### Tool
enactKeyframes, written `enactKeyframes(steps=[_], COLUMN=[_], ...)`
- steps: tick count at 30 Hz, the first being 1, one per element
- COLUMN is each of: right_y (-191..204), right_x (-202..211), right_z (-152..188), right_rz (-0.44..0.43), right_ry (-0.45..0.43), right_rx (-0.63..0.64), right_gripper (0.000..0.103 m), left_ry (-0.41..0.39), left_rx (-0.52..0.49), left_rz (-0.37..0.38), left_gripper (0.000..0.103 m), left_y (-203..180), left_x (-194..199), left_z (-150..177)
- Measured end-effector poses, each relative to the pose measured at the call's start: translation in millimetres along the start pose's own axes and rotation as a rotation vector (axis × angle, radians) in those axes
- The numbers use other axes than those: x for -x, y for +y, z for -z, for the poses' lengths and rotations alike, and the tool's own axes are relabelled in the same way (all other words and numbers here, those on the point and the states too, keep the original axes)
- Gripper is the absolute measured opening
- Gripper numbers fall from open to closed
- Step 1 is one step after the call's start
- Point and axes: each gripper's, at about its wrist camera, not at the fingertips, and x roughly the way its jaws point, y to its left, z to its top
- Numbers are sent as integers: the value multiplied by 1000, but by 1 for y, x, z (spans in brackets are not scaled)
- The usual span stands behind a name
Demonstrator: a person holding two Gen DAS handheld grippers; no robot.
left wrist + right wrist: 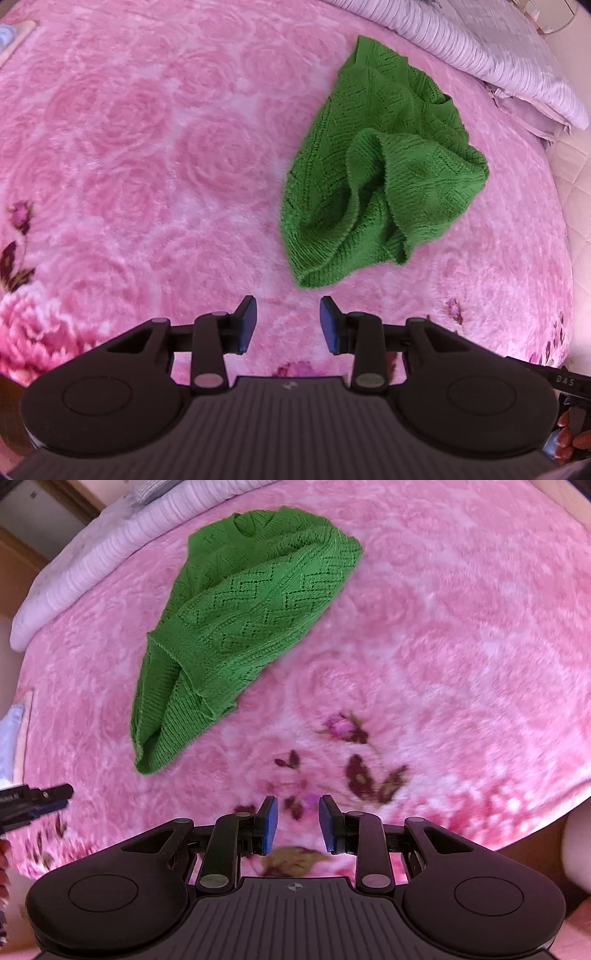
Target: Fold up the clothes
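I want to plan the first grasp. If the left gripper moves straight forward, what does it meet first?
Probably the near tip of the green knitted garment; the open left gripper points at it, across a strip of pink blanket.

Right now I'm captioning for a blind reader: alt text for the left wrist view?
A crumpled green knit garment lies on a pink rose-patterned blanket, just beyond the open, empty left gripper. Striped pale bedding lies at the far edge.
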Motion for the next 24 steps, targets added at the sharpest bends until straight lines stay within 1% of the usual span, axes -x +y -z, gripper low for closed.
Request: enactKeyframes(steps=[2,4,6,7,8,9,11,15,17,19,21,22,23,24], right_y=[0,-6,-13,-14,-12,-8,11,66,91,109,117,117,112,106], right_x=[-11,-25,-41,-49,-55,-61,-71,-90,-103,-121,-139,-145,-147,-146], right_z=[2,4,4,3,0,-3,-13,-28,-32,-34,-34,-35,-36,-36], right_rz=[-38,-105,-168,-184,-184,-180,-131,-13,23,58,111,137,145,156], right_ry=[-20,-47,-69,-79,-96,-113,-150,-227,-252,-267,-270,-278,-281,-283], right_rx=[-76,-206,-339,-388,-404,-406,-289,56,204,305,358,365,353,333], right_gripper=[29,29,36,47,52,53,53,53,53,53,53,40,0,2], left_ry=[12,24,39,47,49,52,55,57,58,59,60,58,56,54], left_rx=[16,39,68,81,78,74,65,46,36,31,33,36,39,42], left_rz=[28,61,95,111,116,121,130,143,149,154,157,160,164,168], left_gripper=[32,32,32,32,32,32,32,32,32,32,32,32,32,32], left_y=[12,24,35,39,41,42,44,47,49,50,52,52,51,51], left_x=[-14,-29,-44,-52,-58,-64,-73,-85,-91,-95,-98,-97,-96,-95], left_z=[-7,-14,-21,-25,-29,-32,-37,-44,-48,-50,-49,-49,-48,-47])
